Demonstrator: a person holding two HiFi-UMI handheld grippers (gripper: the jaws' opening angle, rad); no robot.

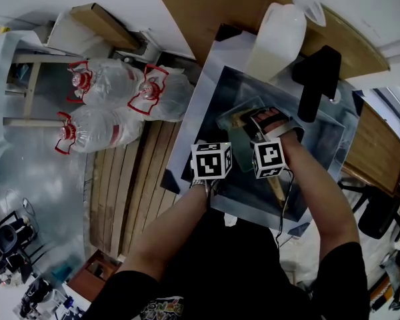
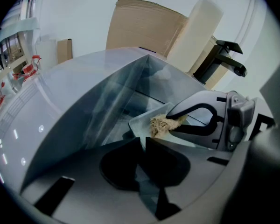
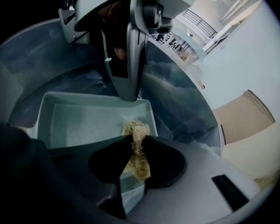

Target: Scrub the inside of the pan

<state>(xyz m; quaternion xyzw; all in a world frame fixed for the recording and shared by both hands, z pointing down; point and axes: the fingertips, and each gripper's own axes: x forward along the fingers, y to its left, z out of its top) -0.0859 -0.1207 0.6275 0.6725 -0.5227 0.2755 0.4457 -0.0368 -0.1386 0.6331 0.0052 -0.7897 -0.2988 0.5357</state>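
Observation:
A pale rectangular pan point(image 3: 79, 118) lies tilted in the steel sink point(image 1: 323, 149). My left gripper point(image 2: 143, 142) is shut on the pan's near rim point(image 2: 141, 127), whose thin edge runs down between the jaws. My right gripper point(image 3: 136, 140) is shut on a tan fibrous scrubber point(image 3: 138, 154). The scrubber's tip rests on the pan's inner face by its corner, and it also shows in the left gripper view as the scrubber point(image 2: 162, 124). In the head view both grippers reach into the sink side by side, left gripper point(image 1: 235, 137) and right gripper point(image 1: 259, 124), over the pan point(image 1: 237, 112).
A black faucet point(image 1: 317, 79) stands at the sink's far side, next to a white plastic jug point(image 1: 279, 39). The sink's steel walls point(image 2: 98, 106) rise close round the pan. Packs of bottles point(image 1: 117, 102) lie on the floor to the left, beside wooden slats point(image 1: 130, 179).

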